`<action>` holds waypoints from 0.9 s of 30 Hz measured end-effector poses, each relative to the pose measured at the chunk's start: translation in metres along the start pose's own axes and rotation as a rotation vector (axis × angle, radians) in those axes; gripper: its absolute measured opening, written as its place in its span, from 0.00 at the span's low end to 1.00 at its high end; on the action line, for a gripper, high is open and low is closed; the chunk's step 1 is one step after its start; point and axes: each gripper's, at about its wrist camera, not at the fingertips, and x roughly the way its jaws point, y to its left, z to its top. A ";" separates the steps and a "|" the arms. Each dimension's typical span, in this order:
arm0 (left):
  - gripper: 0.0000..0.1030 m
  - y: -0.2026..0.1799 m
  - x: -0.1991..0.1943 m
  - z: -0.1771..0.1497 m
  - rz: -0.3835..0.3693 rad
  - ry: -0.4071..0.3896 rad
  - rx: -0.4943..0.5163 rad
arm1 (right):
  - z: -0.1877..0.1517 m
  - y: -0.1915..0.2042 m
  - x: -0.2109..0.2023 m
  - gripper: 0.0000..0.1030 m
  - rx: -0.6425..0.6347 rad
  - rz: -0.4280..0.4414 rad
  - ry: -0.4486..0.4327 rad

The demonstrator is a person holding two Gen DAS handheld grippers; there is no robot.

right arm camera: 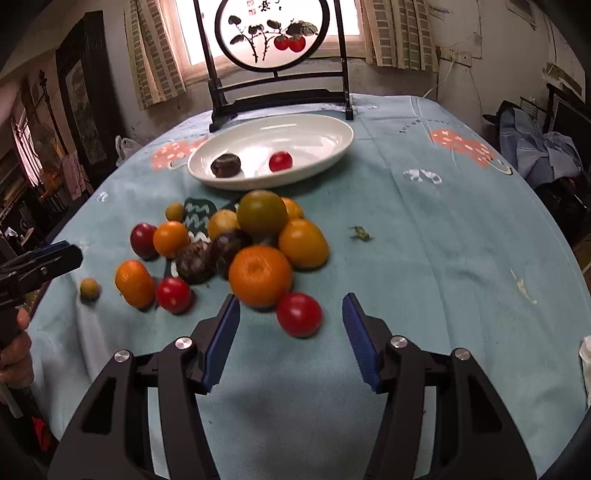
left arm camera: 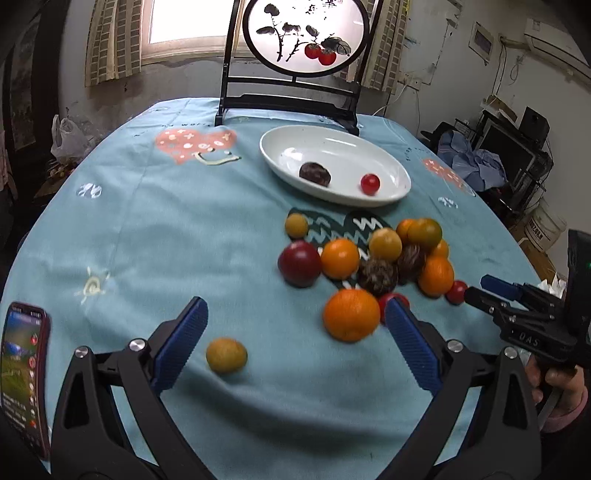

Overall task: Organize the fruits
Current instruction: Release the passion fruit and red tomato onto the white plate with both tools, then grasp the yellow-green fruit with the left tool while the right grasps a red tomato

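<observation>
Ribbed blue pads line both black tongs at the bottom of each frame. From the left wrist, the left gripper (left arm camera: 295, 314) stands spread wide and holds nothing; a small yellow-green fruit (left arm camera: 226, 355) lies on the cloth between its fingers, touching neither, and a large orange (left arm camera: 351, 314) sits just inside the right-hand pad. From the right wrist, the right gripper (right arm camera: 291, 308) is parted about halfway and also empty; a smooth red tomato (right arm camera: 299, 314) lies between its tips, with no pad pressing on it, and a dimpled orange (right arm camera: 260, 276) sits just above it.

At mid-frame the fruit pile (right arm camera: 229, 243) is a loose cluster of round oranges, yellow-green fruits, red tomatoes and two dark, rough-skinned fruits, resting on a soft, fuzzy light-blue tablecloth (left arm camera: 147, 240). Above the pile a glossy white oval dish (left arm camera: 391, 162) holds one dark wrinkled fruit (left arm camera: 314, 174) and one small red tomato (left arm camera: 370, 184); in the left view its long axis runs from upper left to lower right. A phone (left arm camera: 24, 376) stands at the lower left edge. A dark wooden stand with a round painted screen (left arm camera: 306, 35) rises at the top.
</observation>
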 end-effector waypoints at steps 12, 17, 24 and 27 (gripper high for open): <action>0.95 0.009 0.000 -0.029 -0.009 0.007 0.007 | 0.005 0.013 0.021 0.56 -0.169 -0.045 0.072; 0.95 0.011 0.003 -0.028 -0.015 0.018 -0.012 | 0.006 0.013 0.026 0.47 -0.193 -0.042 0.084; 0.95 0.011 0.005 -0.029 -0.020 0.026 -0.011 | 0.009 0.011 0.034 0.38 -0.188 -0.034 0.115; 0.95 0.012 0.006 -0.029 -0.025 0.032 -0.013 | 0.009 0.013 0.035 0.33 -0.194 -0.025 0.119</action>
